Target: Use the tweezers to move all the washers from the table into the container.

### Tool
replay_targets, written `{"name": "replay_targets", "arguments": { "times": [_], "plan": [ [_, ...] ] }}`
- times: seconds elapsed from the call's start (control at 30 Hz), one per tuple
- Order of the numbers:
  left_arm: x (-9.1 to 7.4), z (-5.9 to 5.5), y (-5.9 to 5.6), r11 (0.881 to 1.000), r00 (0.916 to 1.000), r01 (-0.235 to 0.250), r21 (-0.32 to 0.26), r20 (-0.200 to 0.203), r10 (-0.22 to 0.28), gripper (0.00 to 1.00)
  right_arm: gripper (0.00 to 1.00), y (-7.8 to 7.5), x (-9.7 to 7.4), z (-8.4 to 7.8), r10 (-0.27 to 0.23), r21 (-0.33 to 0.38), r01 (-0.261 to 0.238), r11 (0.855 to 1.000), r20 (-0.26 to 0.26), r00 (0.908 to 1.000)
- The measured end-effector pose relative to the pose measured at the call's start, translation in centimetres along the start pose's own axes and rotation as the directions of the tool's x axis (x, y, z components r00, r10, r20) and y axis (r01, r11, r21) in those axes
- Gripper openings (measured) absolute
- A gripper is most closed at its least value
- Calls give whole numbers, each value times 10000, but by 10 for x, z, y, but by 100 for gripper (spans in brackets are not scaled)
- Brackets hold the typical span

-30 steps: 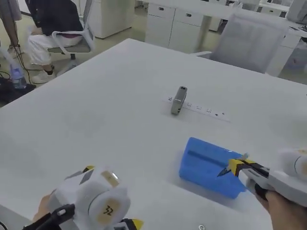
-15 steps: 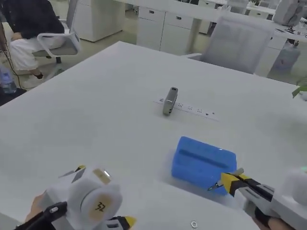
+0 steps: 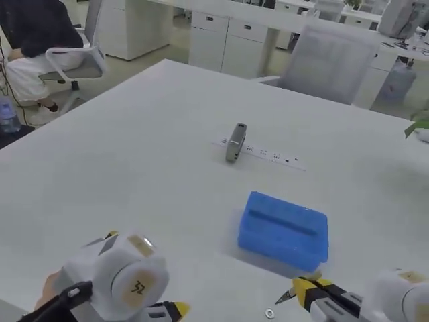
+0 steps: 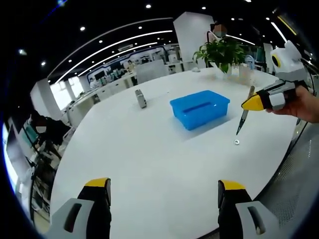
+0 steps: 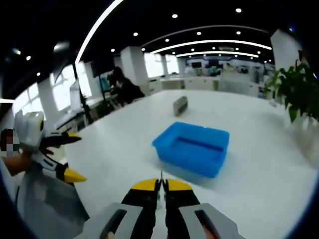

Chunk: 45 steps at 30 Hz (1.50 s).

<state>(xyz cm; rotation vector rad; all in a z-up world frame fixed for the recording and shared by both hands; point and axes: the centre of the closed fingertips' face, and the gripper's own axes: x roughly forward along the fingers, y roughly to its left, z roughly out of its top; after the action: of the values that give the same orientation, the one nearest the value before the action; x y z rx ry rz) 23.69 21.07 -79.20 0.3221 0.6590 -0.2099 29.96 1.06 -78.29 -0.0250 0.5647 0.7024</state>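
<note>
Tongs on the left (image 4: 164, 185): released, jaws wide apart, nothing between them, hanging low over the near edge of the bench (image 3: 134, 154). My read is that they're parked there to stay out of the working side.

Mid-bench, well behind the work, a power strip (image 3: 271, 153) with a grey adapter (image 3: 234, 142) standing up on it. Not part of the job.

Blue container (image 3: 285, 230) sits right of centre with its open top up, so the drop target is close to the pick. Can't tell whether any washers are already inside; they'd be too small to make out.

One washer (image 3: 269, 312) lies flat on the bench, just in front of the container's near wall.

Tweezers (image 4: 244, 114) angle down with the tip just above and beside that washer, apparently not touching it. Looks like the line-up for a pick. Can't tell whether the tweezer tips are spread or pinched.

Right tongs (image 5: 161, 186): clenched on the tweezers, which run out forward between the jaws, so the tool acts as a fine extension of them.

Risk, as I see it: a thin flat washer on a smooth top may skid when nipped.
</note>
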Motion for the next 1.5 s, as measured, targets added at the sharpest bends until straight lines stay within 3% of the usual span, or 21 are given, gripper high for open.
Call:
{"name": "replay_targets", "arguments": {
  "times": [0.2, 0.4, 0.57, 0.8, 1.0, 1.27, 1.5],
  "plan": [
    [0, -1, 0, 10000, 10000, -1, -6, -44, 1, 90, 1, 1, 5, -13, 15, -239, -23, 9997, -319, 9995],
    [1, -2, -1, 10000, 10000, 34, 88, -81, -34, 90, 1, 2, 5, -14, -31, -236, 24, 9997, -290, 9996],
    [1, -2, -1, 10000, 9999, 37, 89, -117, -35, 90, 1, 19, 5, -15, 183, -890, -211, 9958, -323, 9993],
    [1, -3, -1, 9999, 9999, 15, 111, -167, -13, 90, 0, 27, 7, -14, 10, -1791, -62, 9838, -290, 9996],
    [1, -3, 0, 10000, 9999, -27, 84, -152, 28, 89, 0, 24, 8, -12, 194, -1544, -247, 9877, -355, 9992],
    [0, -2, 3, 9999, 9999, -106, -22, -56, 106, 89, 0, 17, 6, -13, -62, -1440, 19, 9896, -295, 9995],
    [0, -1, 3, 9999, 9999, -108, -29, -22, 108, 89, 0, 14, 13, -12, -24, -1495, -76, 9887, -665, 9978]
  ]
}}
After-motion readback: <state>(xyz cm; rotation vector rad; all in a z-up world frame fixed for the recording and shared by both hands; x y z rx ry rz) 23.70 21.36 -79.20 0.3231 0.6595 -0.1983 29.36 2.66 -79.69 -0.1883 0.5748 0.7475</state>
